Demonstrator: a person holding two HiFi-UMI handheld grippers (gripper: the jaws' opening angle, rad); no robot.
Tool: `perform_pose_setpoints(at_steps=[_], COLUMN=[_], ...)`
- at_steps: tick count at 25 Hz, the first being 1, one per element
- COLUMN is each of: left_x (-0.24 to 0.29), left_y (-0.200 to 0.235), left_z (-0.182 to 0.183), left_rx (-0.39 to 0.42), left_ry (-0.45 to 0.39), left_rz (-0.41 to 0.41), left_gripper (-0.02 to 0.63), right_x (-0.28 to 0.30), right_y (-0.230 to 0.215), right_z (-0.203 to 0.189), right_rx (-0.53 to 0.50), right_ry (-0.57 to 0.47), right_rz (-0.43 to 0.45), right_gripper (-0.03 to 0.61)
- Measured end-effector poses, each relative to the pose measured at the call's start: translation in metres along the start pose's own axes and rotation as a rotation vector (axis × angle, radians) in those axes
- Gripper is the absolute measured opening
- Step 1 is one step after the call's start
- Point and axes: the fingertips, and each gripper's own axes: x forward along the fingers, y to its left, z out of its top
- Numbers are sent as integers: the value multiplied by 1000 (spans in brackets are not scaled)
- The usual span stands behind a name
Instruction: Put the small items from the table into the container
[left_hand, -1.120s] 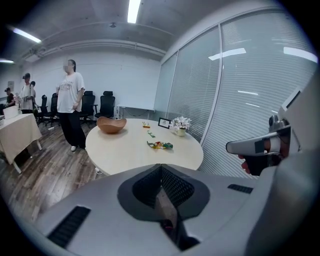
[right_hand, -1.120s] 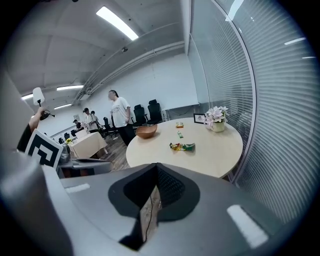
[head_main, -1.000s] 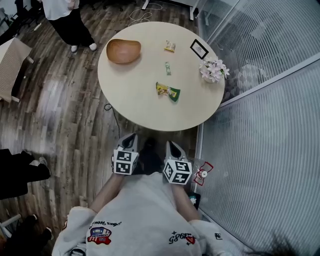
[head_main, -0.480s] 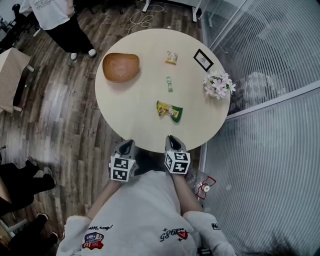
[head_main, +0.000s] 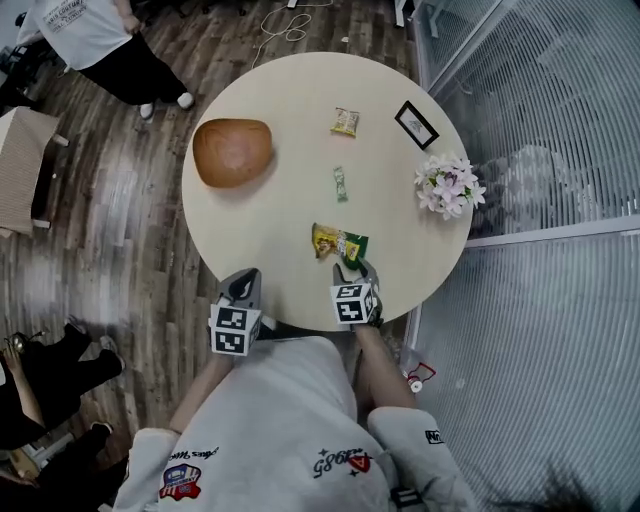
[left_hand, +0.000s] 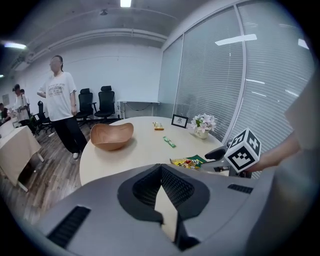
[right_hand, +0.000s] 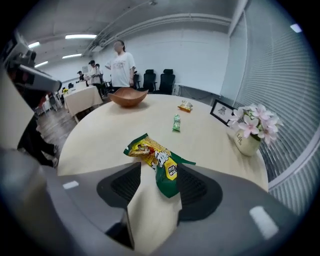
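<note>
Right gripper view, snack packet (right_hand: 160, 162) between opening fingers (right_hand: 122, 185)

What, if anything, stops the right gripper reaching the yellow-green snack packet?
Probably nothing: yes, it looks reachable. The right gripper is right at the snack packet, jaws opening with the packet's end between them.

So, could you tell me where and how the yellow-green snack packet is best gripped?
Take the snack packet by its green end, coming from the near edge of the table: it lies flat, that end between the opening jaws of the right tool.
</note>
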Motion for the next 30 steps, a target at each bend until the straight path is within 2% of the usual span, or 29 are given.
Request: perform_pose_setpoints(at_steps=[3, 6, 10, 12, 15, 17, 19, 24, 27, 30], left_x=[12, 20, 29, 34, 43, 48, 53, 61, 64, 67], left_y=[13, 18, 22, 23, 26, 31, 39, 69, 85, 109], left_z=[8, 15, 20, 23, 26, 28, 31, 40, 50, 53], left_rx=[-3, -4, 7, 13, 25, 32, 31, 20, 4, -17], left_ry=[11, 19, 37, 40, 48, 56, 56, 46, 29, 14], left_rz=[20, 22, 7, -9, -40, -60, -74, -104, -120, -117], left_gripper=[8, 8, 8, 8, 8, 8, 8, 8, 8, 8], right_x=[20, 34, 49, 50, 50, 49, 48, 36, 31, 44], right_y=[0, -4, -12, -16, -18, -17, -15, 1, 17, 50], right_z=[-3, -8, -18, -24, -24, -20, -14, 42, 102, 174], right_rx=[-97, -125, -73, -46, -22, -3, 26, 68, 43, -20], right_ry=[64, 114, 191, 224, 230, 221, 208, 119, 31, -52], right_rz=[18, 16, -3, -24, -45, -61, -71, -77, -59, -4], right_gripper=[204, 204, 202, 163, 130, 81, 74, 69, 69, 69])
